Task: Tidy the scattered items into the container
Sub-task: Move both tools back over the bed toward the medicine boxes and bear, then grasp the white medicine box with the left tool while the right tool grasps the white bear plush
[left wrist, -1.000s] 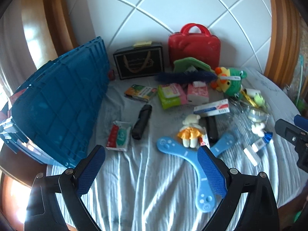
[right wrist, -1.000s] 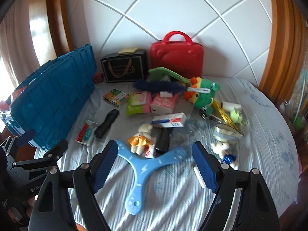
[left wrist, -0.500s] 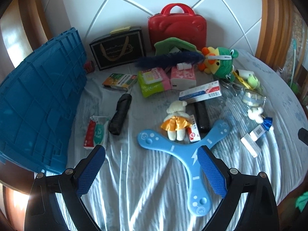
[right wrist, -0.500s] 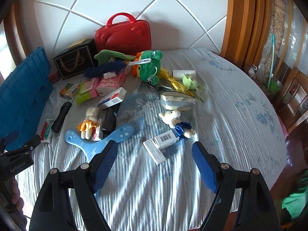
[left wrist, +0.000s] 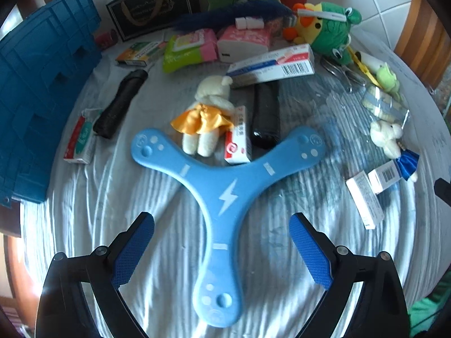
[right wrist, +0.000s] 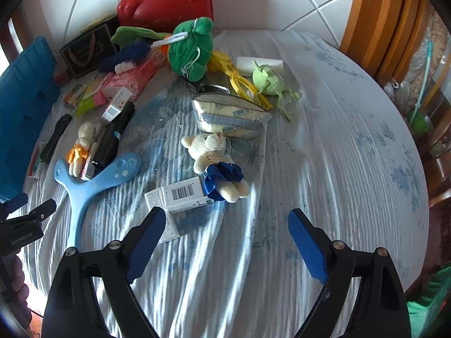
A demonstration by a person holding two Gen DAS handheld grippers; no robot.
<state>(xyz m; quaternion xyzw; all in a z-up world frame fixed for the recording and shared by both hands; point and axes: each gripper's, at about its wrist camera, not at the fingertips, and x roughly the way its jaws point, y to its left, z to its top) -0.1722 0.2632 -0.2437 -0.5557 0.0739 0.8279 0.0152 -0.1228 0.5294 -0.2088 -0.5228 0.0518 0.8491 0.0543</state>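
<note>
The left gripper (left wrist: 221, 243) hangs with its jaws spread wide and nothing between the pads, directly over the near arm of a blue three-armed boomerang (left wrist: 225, 194) that lies flat on the ribbed white cloth (left wrist: 282, 253). That near arm runs straight ahead between the two fingers, so it looks like the easiest place to take hold. The boomerang looks like a thin, light sheet of foam or plastic, stiff enough to lift by one arm but smooth and flat against the cloth, so a pinch across the narrow arm's edges would probably hold better than one at the broad centre. Just past its fork sit a small soft bear in an orange skirt (left wrist: 205, 118) and a red and white box (left wrist: 238, 138), both touching or close against the far arms and likely to be dragged along. The blue crate (left wrist: 42, 84) stands tipped at the far left of this gripper. The right gripper (right wrist: 224, 239) is also wide open and empty, with a small barcoded box (right wrist: 180, 194) just ahead of its left finger and a bear in a blue skirt (right wrist: 217, 160) resting against that box. The box should be light and rigid with flat sides to squeeze. The bear is soft and will squash, so its body is the place to grip.
</note>
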